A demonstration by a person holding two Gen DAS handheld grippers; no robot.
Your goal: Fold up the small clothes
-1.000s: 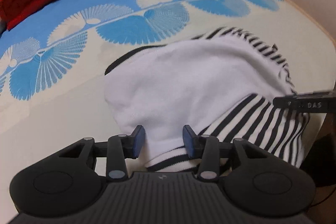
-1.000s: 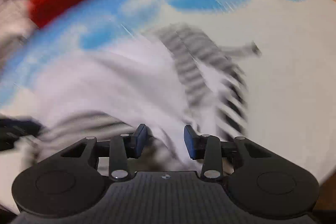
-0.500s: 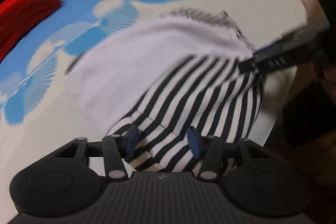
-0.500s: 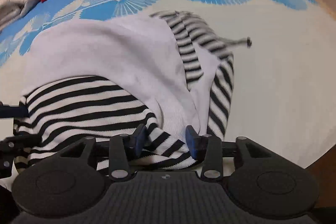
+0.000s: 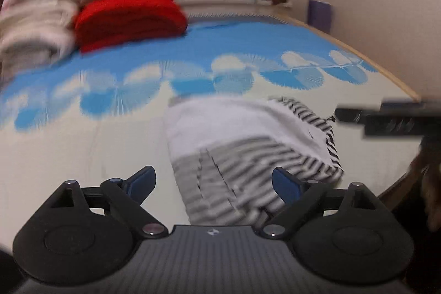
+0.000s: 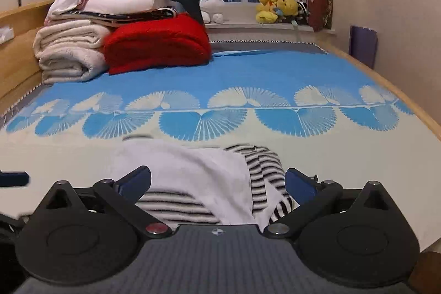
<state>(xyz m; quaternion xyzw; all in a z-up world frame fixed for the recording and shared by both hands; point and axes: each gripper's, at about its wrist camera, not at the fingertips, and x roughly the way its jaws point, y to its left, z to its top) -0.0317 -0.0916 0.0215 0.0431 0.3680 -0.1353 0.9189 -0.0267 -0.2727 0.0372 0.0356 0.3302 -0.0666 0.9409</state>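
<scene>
A small white garment with black-and-white stripes (image 5: 242, 128) lies folded on the cream part of the bed cover (image 5: 82, 145), its striped part nearest me. My left gripper (image 5: 213, 182) hovers above its near edge. Its jaws are opening wide and the pads do not touch the cloth. My right gripper (image 6: 217, 181) hangs over the same garment (image 6: 198, 170), its jaws also opening, with nothing pressed between them. A dark finger of the right gripper (image 5: 386, 117) shows at the right edge of the left wrist view.
A red folded blanket (image 6: 157, 46) and a stack of cream blankets (image 6: 69, 51) sit at the far left of the bed. Plush toys (image 6: 275, 8) line the windowsill. The wooden bed edge (image 6: 413, 106) runs along the right, close to the wall.
Both grippers let go of the garment, opened wide and rose back from it. The striped part now lies folded over the white part, and the views have tipped up toward the room.
</scene>
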